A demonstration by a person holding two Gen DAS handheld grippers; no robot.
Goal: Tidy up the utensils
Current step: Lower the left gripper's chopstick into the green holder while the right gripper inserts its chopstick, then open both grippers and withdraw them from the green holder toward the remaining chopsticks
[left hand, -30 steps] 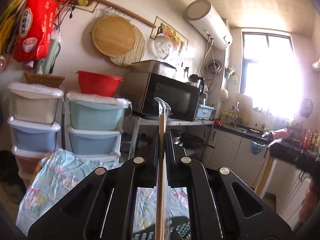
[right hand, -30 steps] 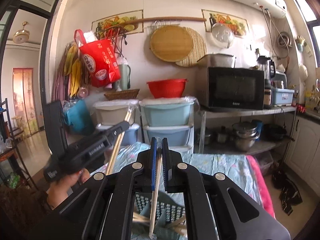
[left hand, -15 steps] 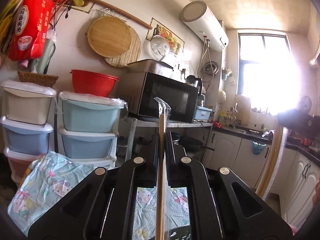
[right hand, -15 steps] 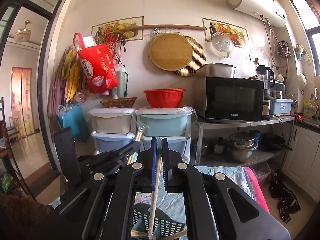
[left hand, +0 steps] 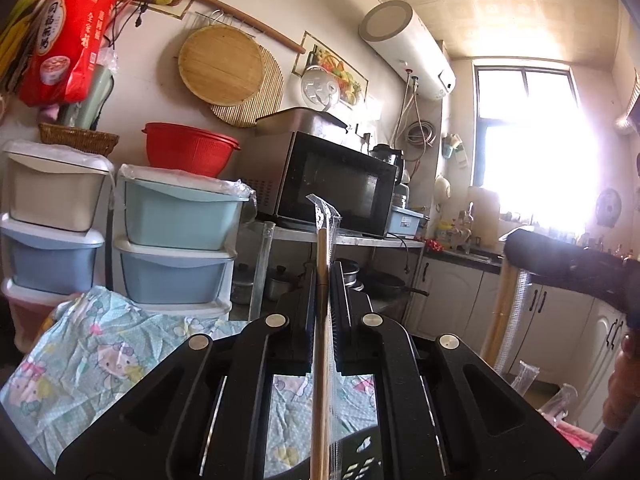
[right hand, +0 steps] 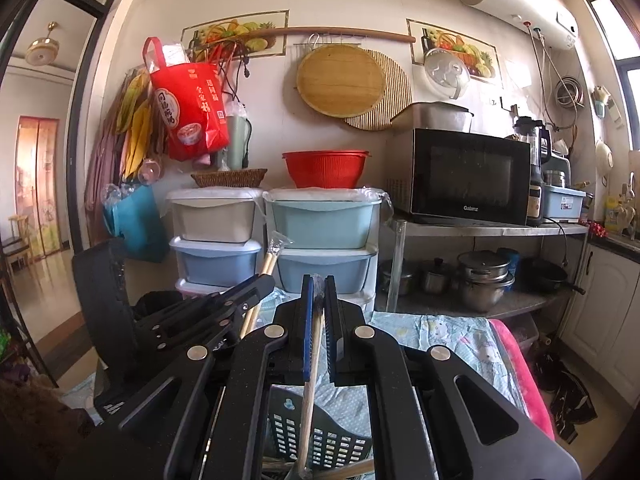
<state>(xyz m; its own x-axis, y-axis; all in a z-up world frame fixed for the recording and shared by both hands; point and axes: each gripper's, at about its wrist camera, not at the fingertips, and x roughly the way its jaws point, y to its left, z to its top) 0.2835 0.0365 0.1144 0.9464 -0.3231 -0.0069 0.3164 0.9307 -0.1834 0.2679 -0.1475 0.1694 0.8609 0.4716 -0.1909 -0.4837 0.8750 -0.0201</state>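
My left gripper (left hand: 322,272) is shut on a pair of wooden chopsticks in a clear plastic sleeve (left hand: 320,360), held upright above a dark slotted utensil basket (left hand: 360,460). My right gripper (right hand: 318,284) is shut on another sleeved pair of chopsticks (right hand: 310,392), whose lower end reaches down into the dark basket (right hand: 320,436). The left gripper (right hand: 256,284) with its chopsticks (right hand: 268,256) shows at the left of the right wrist view. The right gripper's body (left hand: 568,264) and its chopsticks (left hand: 500,312) show at the right of the left wrist view.
A table with a light blue patterned cloth (left hand: 100,360) lies under the basket. Stacked plastic drawers (right hand: 320,236), a red colander (right hand: 324,168) and a microwave (right hand: 468,176) on a metal shelf stand behind. A pink cloth (right hand: 516,364) lies at the table's right end.
Both grippers have risen and tilted a little while still holding their chopsticks. The right gripper has come closer to the left one; the left gripper now sits nearer the right wrist camera.
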